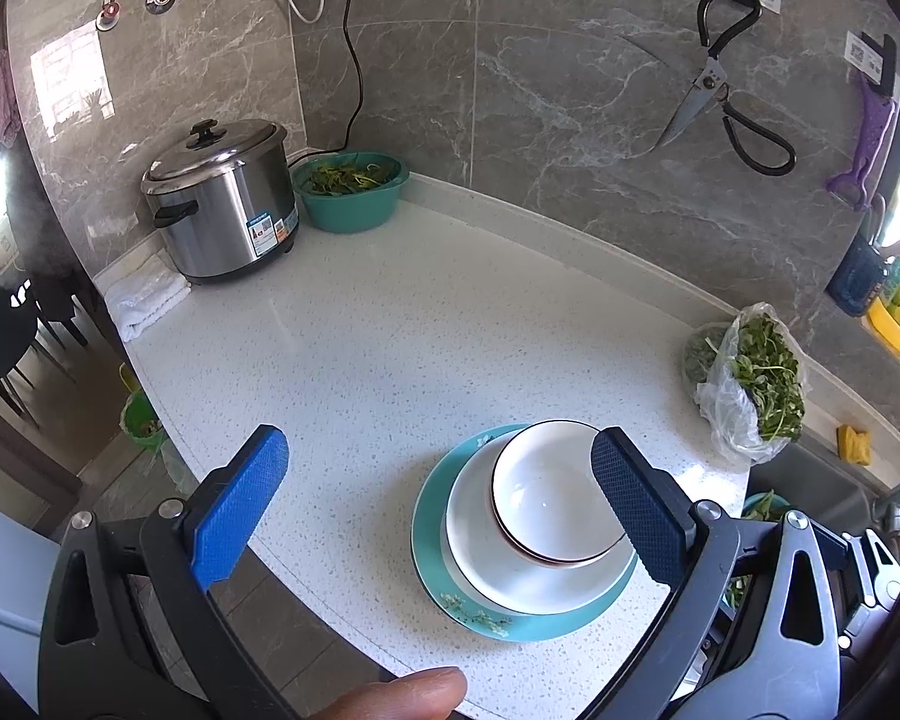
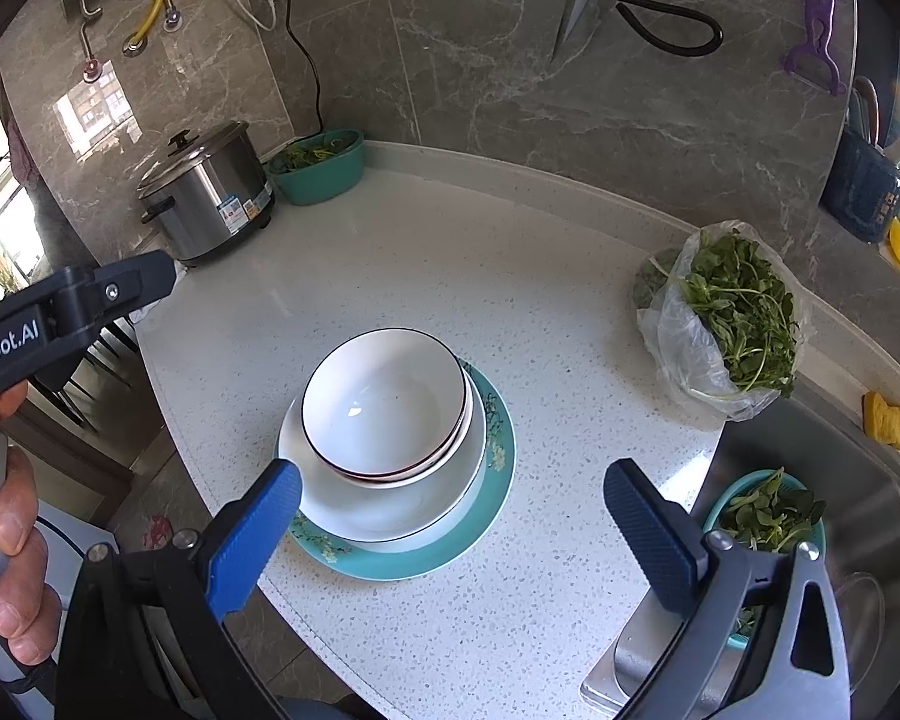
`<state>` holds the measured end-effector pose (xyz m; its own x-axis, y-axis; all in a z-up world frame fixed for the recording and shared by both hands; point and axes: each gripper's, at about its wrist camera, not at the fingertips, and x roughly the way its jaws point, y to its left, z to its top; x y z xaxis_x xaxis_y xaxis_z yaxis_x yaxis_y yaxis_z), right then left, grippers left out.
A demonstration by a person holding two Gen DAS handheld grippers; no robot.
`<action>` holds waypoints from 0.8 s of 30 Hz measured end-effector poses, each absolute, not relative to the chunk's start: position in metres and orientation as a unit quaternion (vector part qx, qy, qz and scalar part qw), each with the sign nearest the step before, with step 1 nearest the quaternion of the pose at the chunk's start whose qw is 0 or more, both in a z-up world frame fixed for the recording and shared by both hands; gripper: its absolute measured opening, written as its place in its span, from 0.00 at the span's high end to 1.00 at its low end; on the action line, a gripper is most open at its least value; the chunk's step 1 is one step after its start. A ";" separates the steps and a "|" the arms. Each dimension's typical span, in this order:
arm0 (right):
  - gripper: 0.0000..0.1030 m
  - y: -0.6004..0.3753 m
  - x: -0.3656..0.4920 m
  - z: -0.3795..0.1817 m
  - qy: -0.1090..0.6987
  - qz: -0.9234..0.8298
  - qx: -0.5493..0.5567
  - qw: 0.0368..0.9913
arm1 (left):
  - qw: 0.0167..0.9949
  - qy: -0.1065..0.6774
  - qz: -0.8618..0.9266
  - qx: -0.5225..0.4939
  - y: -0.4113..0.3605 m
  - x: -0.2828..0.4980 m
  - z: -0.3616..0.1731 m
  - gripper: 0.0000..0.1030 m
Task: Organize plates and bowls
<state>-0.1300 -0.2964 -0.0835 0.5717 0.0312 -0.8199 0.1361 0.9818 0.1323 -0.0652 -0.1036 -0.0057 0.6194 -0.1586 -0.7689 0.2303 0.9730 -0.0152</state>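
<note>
Both the left gripper (image 1: 438, 510) and right gripper (image 2: 453, 531) are held wide open and empty above the stacked bowls (image 2: 384, 405) on the teal plate (image 2: 492, 516), so stacking seems finished and only withdrawal appears needed.

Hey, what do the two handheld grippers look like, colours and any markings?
Both match: the left gripper and right gripper each have black plastic arms with silver screws and textured blue pads. White "Robot.AI" lettering marks the left gripper's body. Bare hand, no sleeve.
</note>
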 end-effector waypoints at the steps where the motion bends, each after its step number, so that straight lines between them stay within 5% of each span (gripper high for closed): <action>1: 0.00 -0.296 -0.129 -0.084 0.463 -0.030 0.091 0.881 | 0.899 0.423 -0.107 0.043 -0.105 -0.065 -0.007 0.00; 24: 0.00 -0.298 -0.115 -0.079 0.464 -0.060 0.079 0.880 | 0.889 0.446 -0.090 0.059 -0.109 -0.070 -0.030 0.00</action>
<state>-0.1149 -0.2983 -0.0785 0.5614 -0.0323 -0.8269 0.1784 0.9805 0.0828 -0.0697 -0.1085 -0.0305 0.5866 -0.1083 -0.8026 0.2128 0.9768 0.0237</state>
